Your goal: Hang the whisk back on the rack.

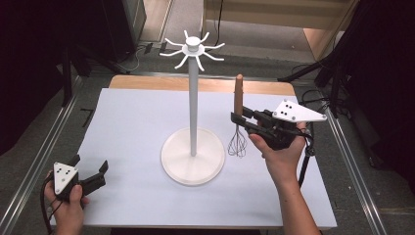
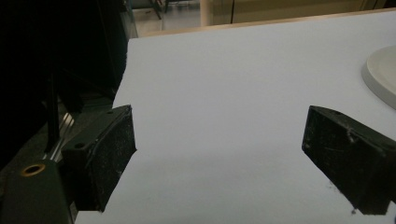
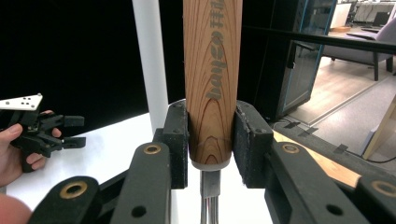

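At three o'clock from the tall white stand with curved hooks around its top (image 1: 194, 103), the right gripper (image 1: 241, 119) clamps its jaws on the lower end of the wooden handle of a wire whisk (image 1: 238, 122), held upright with its wires just above the white table (image 1: 132, 122). At seven o'clock, the left gripper (image 1: 90, 172) rests with jaws wide apart, holding nothing. Hanging the whisk looks to be the step in hand; next it likely must rise to hook height.
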Available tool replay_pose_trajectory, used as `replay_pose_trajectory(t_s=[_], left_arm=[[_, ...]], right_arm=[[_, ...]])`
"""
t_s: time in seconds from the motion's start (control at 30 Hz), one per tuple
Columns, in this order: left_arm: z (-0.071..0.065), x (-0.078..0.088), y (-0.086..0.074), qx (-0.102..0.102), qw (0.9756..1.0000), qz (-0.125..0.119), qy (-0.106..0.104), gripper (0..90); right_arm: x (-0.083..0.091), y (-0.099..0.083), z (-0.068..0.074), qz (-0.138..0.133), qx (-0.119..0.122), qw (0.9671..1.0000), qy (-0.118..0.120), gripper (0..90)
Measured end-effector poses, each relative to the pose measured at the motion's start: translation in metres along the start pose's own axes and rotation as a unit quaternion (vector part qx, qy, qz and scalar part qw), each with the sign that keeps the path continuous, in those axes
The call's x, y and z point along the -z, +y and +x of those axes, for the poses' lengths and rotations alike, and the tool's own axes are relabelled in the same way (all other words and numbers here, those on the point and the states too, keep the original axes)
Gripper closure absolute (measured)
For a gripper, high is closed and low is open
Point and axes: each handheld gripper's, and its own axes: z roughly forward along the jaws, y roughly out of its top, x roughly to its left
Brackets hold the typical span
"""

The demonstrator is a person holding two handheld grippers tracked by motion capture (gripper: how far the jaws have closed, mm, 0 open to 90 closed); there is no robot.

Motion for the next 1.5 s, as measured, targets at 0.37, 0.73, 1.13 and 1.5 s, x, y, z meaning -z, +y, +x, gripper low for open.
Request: replay_pose_trajectory(t_s=[0.37,0.73,1.13,1.5], left_arm=[[0.003,0.001,0.0,0.008,0.9999,0.0,-0.009,0.6],[0.002,0.0,0.0,0.007,0.9999,0.0,-0.009,0.0],[0.002,0.0,0.0,0.005,1.0,-0.001,-0.007,0.0],[0.001,0.0,0.0,0.004,1.0,0.0,-0.007,0.0]], right_arm=[[0.001,0.019,0.007,-0.023,0.003,0.9997,0.008,70.3],[-0.001,0.033,0.01,-0.033,0.008,0.9994,0.012,70.3],[0.001,0.047,0.012,-0.049,0.016,0.9986,0.015,70.3],[-0.004,0.051,0.016,-0.051,0.015,0.9984,0.022,70.3]])
